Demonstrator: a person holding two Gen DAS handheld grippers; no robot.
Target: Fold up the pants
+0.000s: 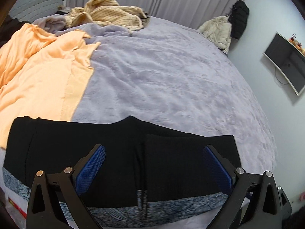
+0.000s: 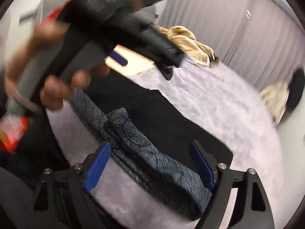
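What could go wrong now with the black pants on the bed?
The pants lie at the near edge of the bed, with their patterned waistband closest to the edge, so a tug might slide them off. Both the left gripper and the right gripper have open jaws, so nothing holds the fold flat. The orange sheet touches the pants and might get caught up in the next fold.

Black pants with grey-patterned waistband on a lilac blanket
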